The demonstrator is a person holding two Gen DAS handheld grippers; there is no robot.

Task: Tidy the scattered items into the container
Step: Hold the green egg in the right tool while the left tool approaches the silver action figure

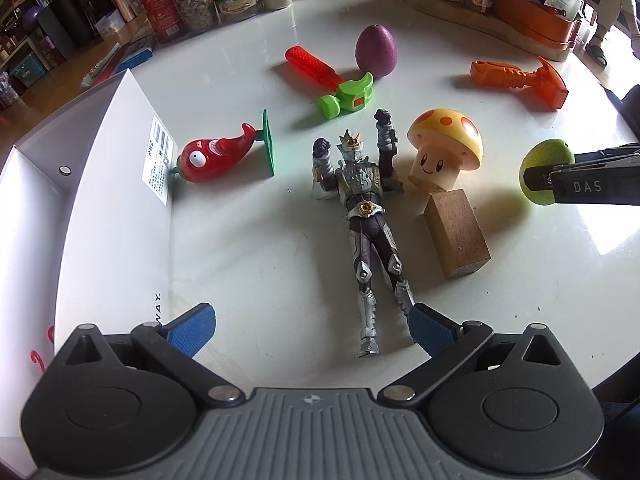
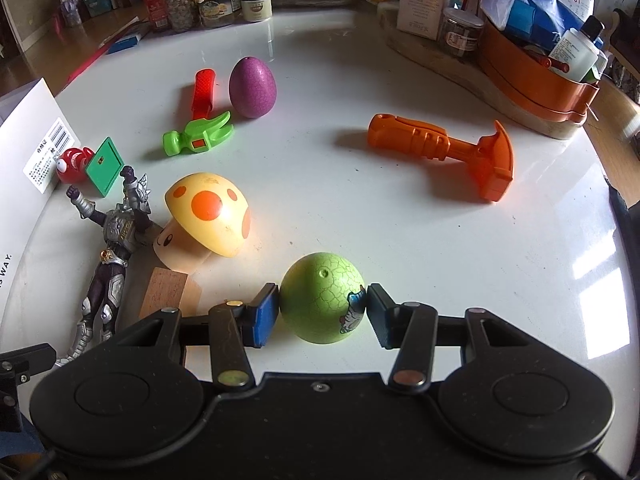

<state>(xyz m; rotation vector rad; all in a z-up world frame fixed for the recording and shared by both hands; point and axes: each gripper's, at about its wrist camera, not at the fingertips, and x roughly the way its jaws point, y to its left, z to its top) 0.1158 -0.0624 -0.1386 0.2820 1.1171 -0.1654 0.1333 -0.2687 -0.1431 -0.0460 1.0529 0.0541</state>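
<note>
The green egg [image 2: 322,303] sat between my right jaws, both pads touching its widest part; it looked light, hard and slick (a round shell could squirt out). My left gripper [image 1: 308,330] was spread wide over the figure's [image 1: 362,216] legs, box [image 1: 116,216] leftward.

The white cardboard box [image 1: 116,200] ran off the left edge of the left wrist view, its floor mostly out of sight, and only a corner of it showed in the right wrist view. The small print on its barcode label [image 1: 159,160] was too small to read. The armoured silver-and-purple action figure [image 2: 108,248] lost its lower legs behind the gripper body in the right wrist view. The plain wooden block [image 2: 164,292] was partly covered there too.
</note>
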